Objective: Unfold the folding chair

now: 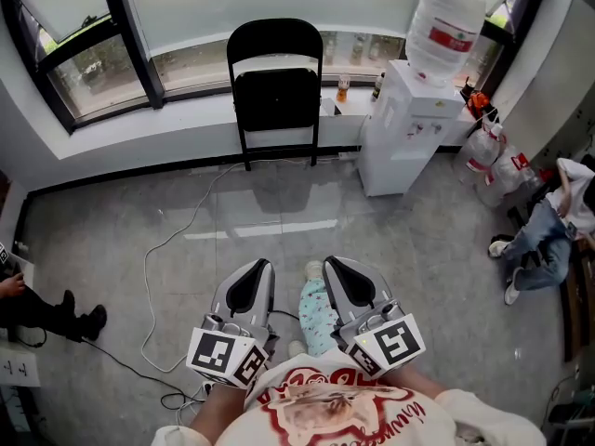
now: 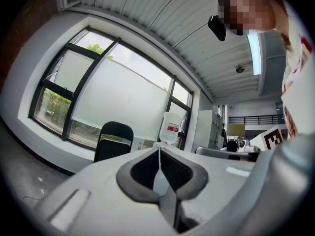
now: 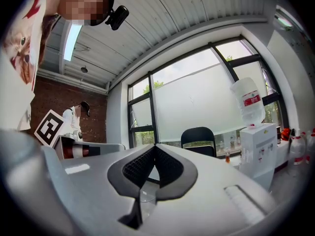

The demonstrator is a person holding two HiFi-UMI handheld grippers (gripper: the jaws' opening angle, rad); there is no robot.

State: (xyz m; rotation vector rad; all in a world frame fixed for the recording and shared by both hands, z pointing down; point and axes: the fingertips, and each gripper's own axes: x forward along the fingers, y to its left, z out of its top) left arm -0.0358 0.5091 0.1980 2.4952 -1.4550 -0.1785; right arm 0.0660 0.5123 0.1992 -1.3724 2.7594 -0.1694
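Observation:
A black folding chair point(image 1: 275, 89) stands folded flat against the window wall at the far side of the room. It also shows small in the left gripper view point(image 2: 112, 140) and the right gripper view point(image 3: 199, 140). My left gripper point(image 1: 264, 267) and right gripper point(image 1: 327, 265) are held close to my body, side by side, far from the chair. Both are shut with nothing between the jaws; the tips meet in the left gripper view point(image 2: 159, 148) and the right gripper view point(image 3: 155, 145).
A white water dispenser point(image 1: 407, 124) with a bottle on top point(image 1: 446, 24) stands right of the chair. A white cable point(image 1: 177, 235) trails over the grey floor. Bags and bottles point(image 1: 493, 161) lie at the right. A seated person point(image 1: 548, 226) is at the right, another's feet point(image 1: 79, 319) at the left.

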